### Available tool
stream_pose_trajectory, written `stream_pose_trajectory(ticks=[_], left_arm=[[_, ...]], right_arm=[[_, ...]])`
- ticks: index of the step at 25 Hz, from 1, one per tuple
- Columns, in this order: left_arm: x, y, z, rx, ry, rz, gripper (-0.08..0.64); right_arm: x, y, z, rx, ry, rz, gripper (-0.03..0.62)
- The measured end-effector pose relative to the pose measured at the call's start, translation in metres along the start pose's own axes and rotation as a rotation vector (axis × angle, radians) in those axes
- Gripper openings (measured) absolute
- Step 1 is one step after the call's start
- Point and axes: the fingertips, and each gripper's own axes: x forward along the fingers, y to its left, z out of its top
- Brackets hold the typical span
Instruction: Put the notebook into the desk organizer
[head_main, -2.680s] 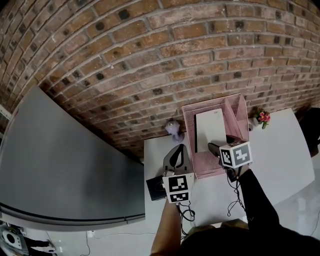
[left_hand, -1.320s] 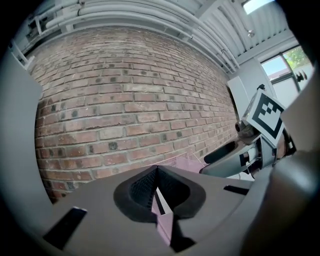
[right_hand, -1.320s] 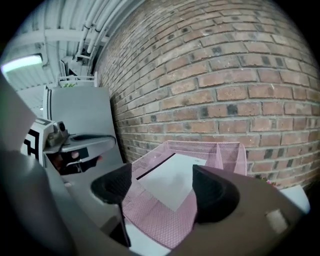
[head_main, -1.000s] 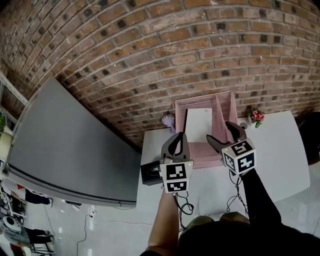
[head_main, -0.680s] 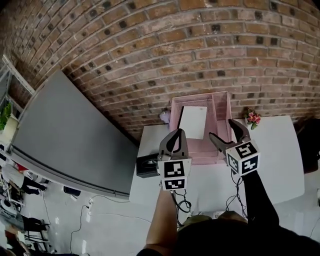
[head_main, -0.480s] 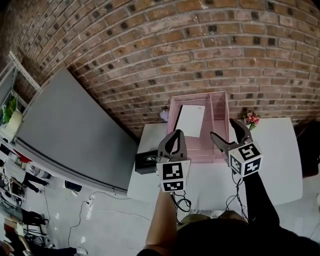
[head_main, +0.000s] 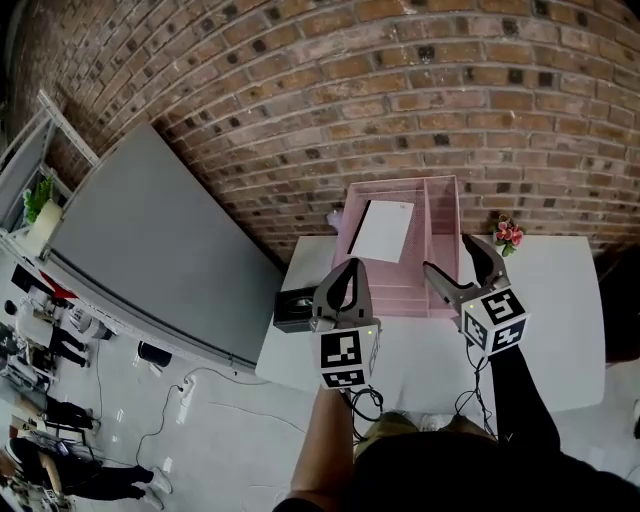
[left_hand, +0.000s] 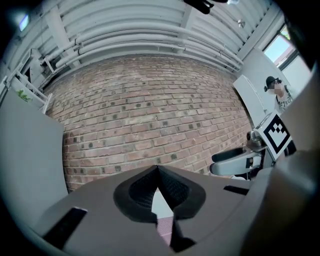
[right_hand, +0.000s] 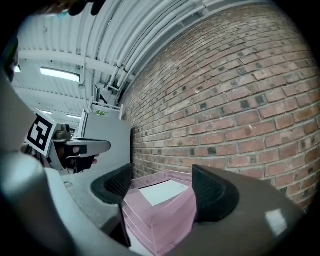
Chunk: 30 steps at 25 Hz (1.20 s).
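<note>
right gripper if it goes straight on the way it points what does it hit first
Most likely the pink desk organizer, framed between the open jaws of the right gripper, with the white notebook lying in its top tray. The brick wall stands behind it. Depth is hard to judge.

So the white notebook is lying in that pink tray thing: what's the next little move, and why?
Probably just lowering both grippers to rest, since the job looks done. The white notebook lies flat in the pink desk organizer. The left gripper is shut on nothing, and the right gripper is open and empty.
</note>
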Motion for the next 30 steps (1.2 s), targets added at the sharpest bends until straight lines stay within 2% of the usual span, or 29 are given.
stream_pose_trajectory(ticks=[8,21,30], left_arm=[[0.000,-0.004,0.004,0.000,-0.015,0.004,0.006],[0.002,-0.006,-0.008,-0.030,0.014,0.011,0.006],[0.005,-0.013,-0.005,-0.041,-0.025,-0.011,0.006]], right_arm=[[0.002,0.000,0.003,-0.024,-0.010,0.021,0.373],[-0.004,0.004,-0.002,-0.039,-0.007,0.040,0.373],[-0.011,0.000,-0.002,-0.059,-0.012,0.031,0.372]])
